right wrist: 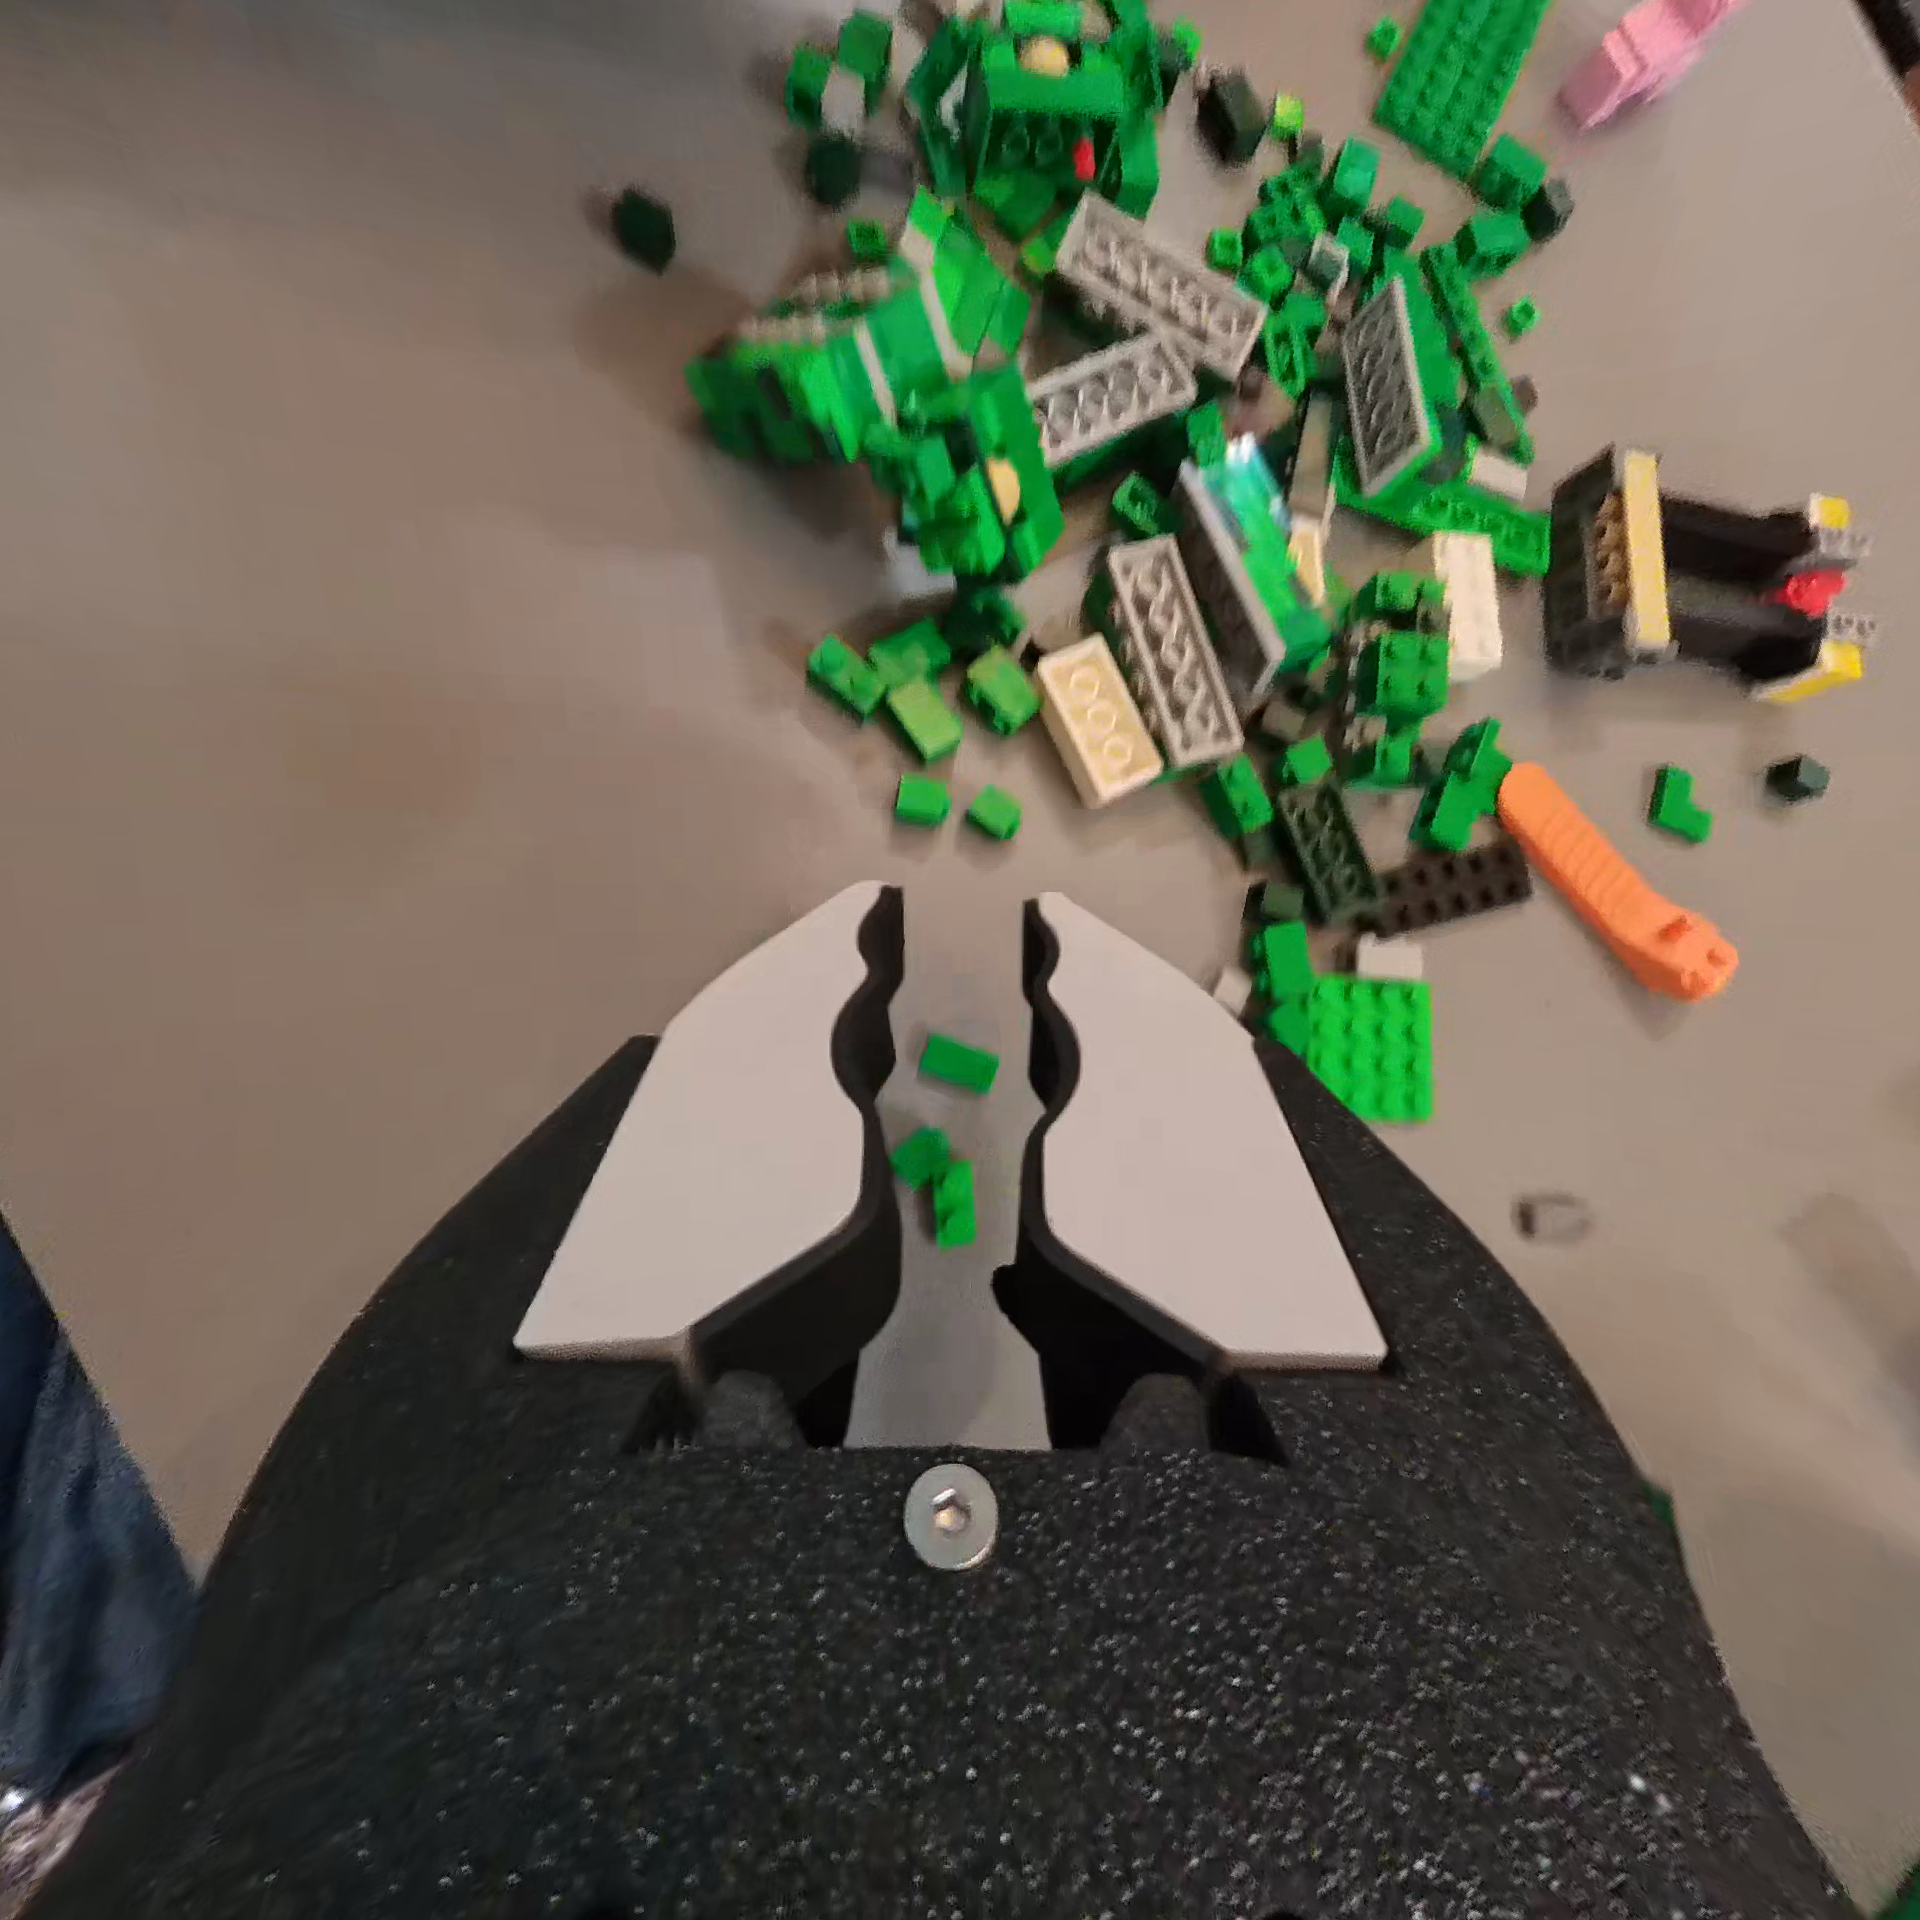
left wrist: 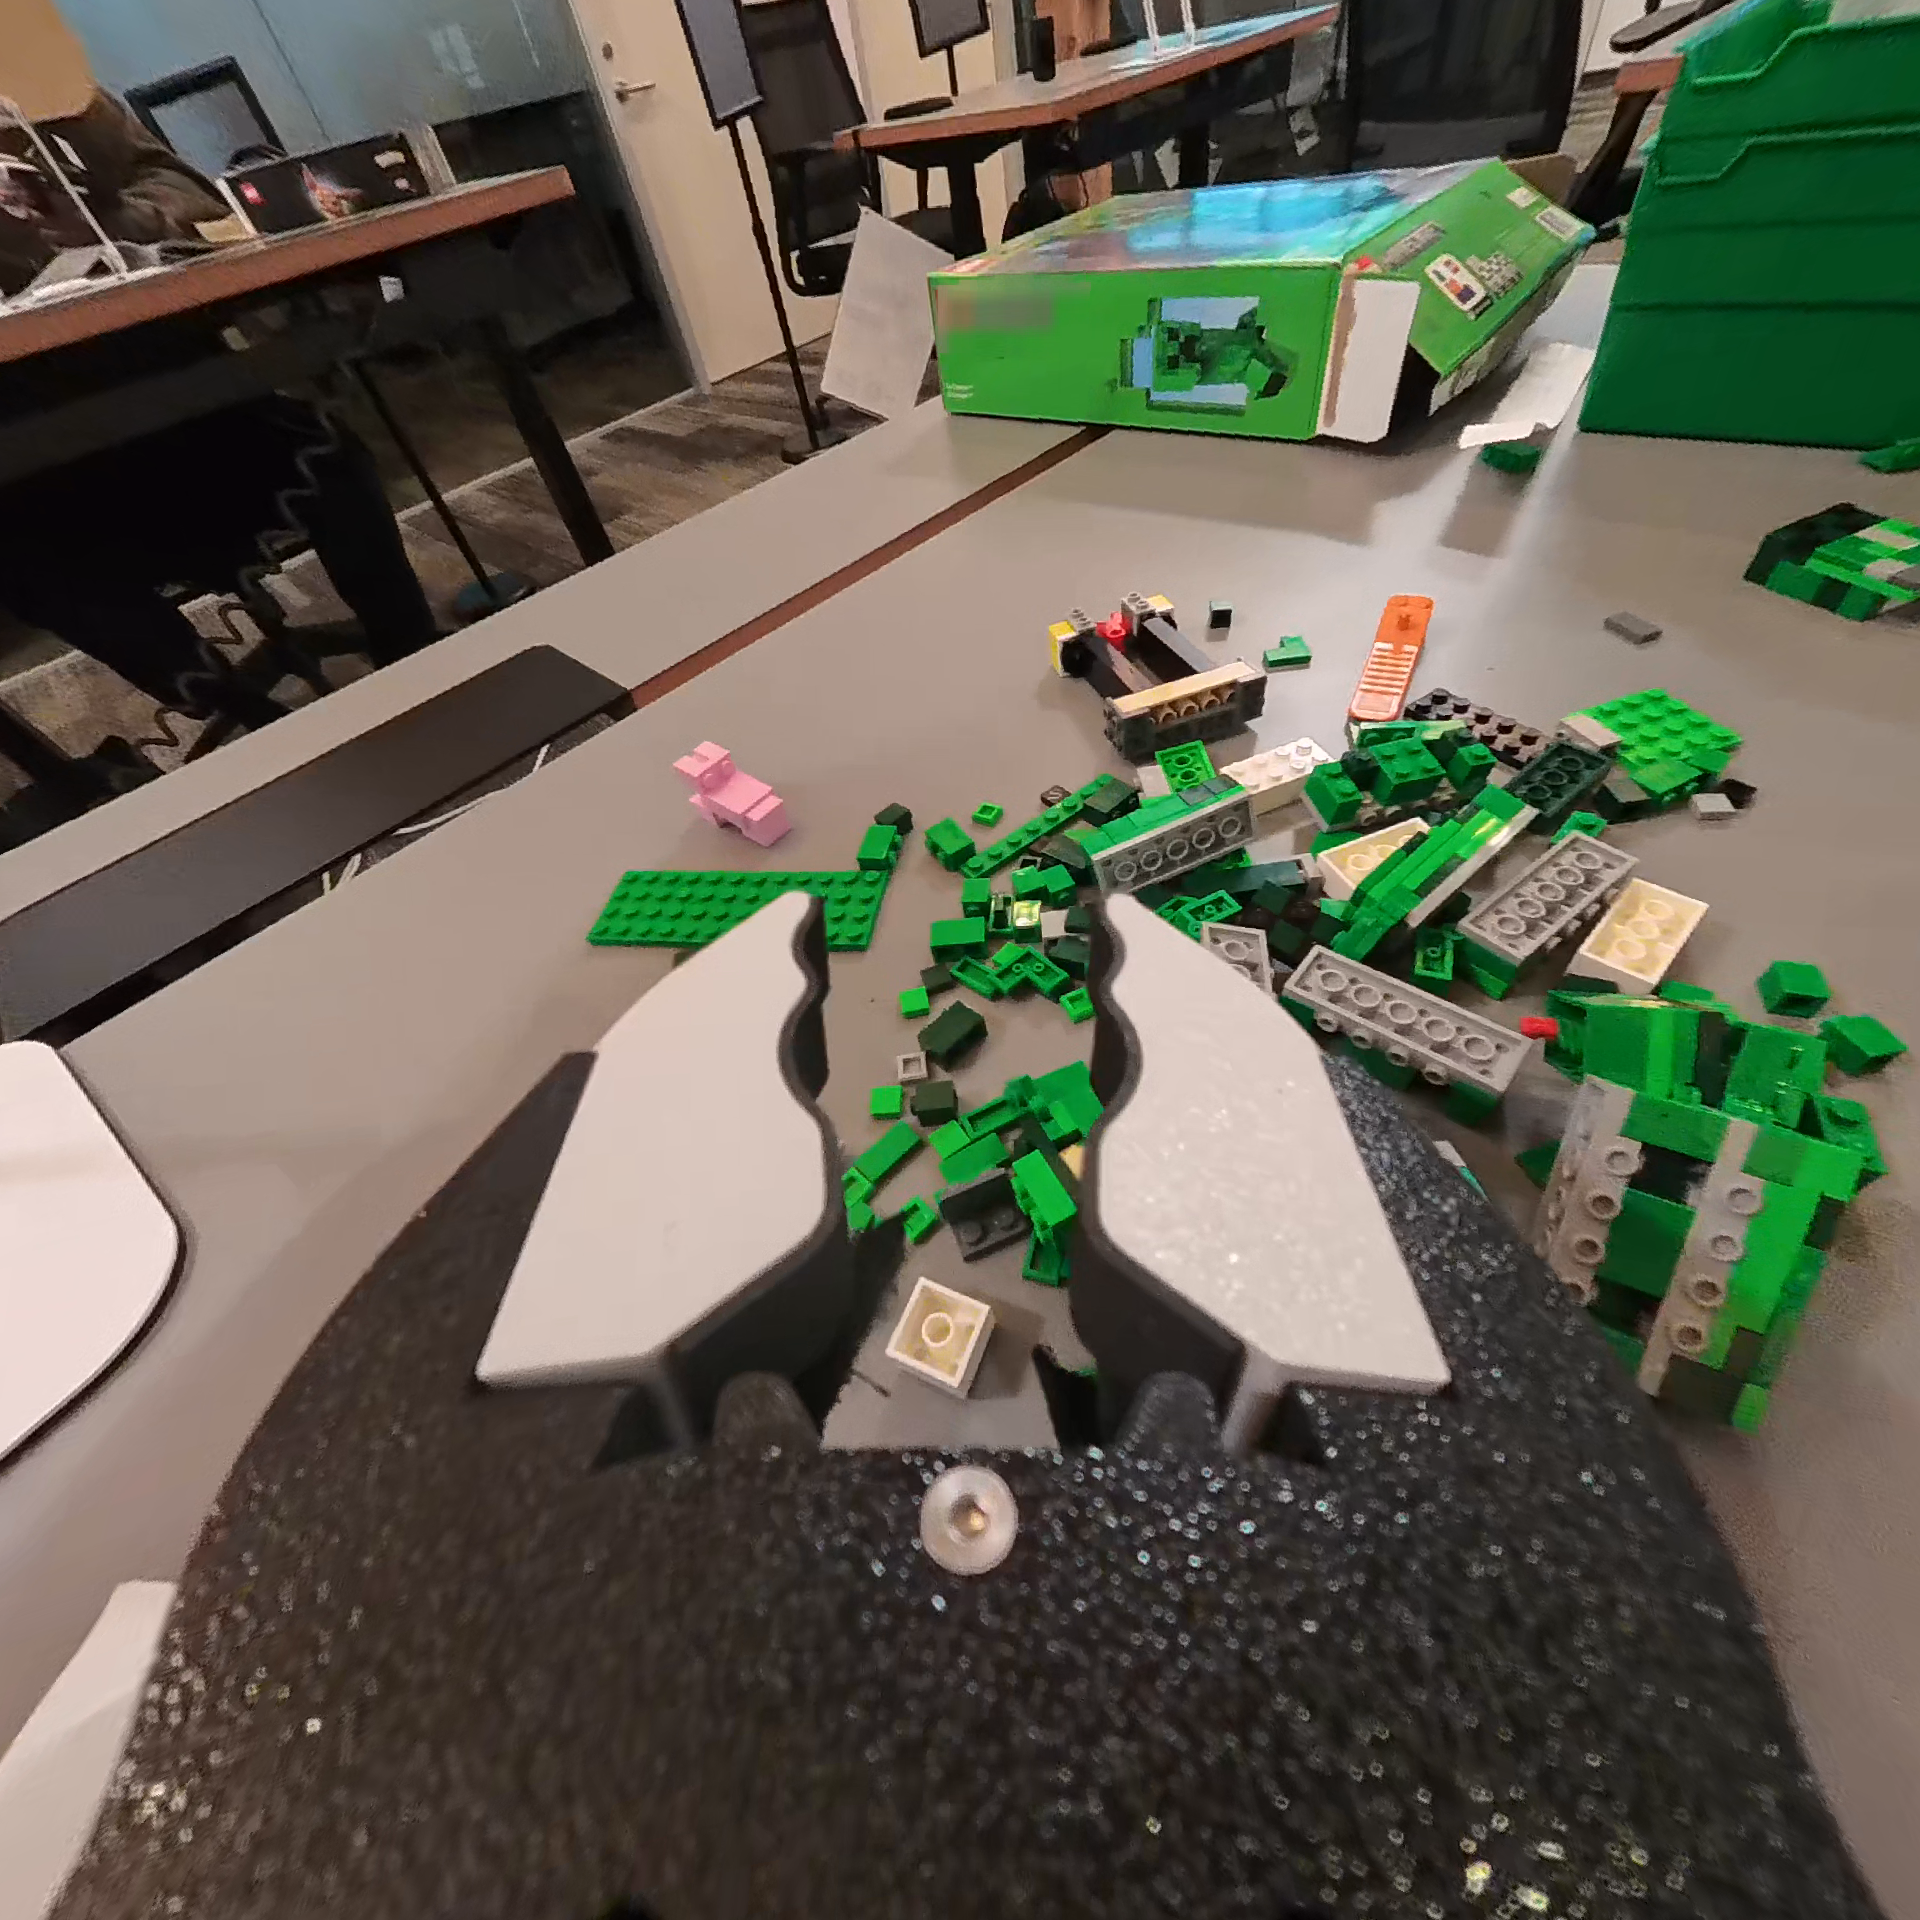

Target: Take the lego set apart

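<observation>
A pile of loose green, grey and cream bricks (left wrist: 1195, 935) lies on the grey table (left wrist: 416, 1039); it also shows in the right wrist view (right wrist: 1195, 468). A still-joined green and grey chunk (left wrist: 1704, 1226) lies at the pile's right; it also shows in the right wrist view (right wrist: 883, 416). A black and yellow assembly (left wrist: 1164, 670) lies beyond, also seen in the right wrist view (right wrist: 1683, 582). My left gripper (left wrist: 956, 914) is open and empty above small green pieces. My right gripper (right wrist: 961, 904) is open and empty, above small green bricks (right wrist: 956, 1065) on the table.
An orange brick separator (left wrist: 1392, 655) (right wrist: 1610, 883), a pink pig figure (left wrist: 732, 795), a flat green plate (left wrist: 727, 904) and a green square plate (right wrist: 1366, 1044) lie around the pile. The green set box (left wrist: 1195, 312) and a green bin (left wrist: 1766, 239) stand at the back. The left gripper's tips are roughly 20 cm from the right gripper's.
</observation>
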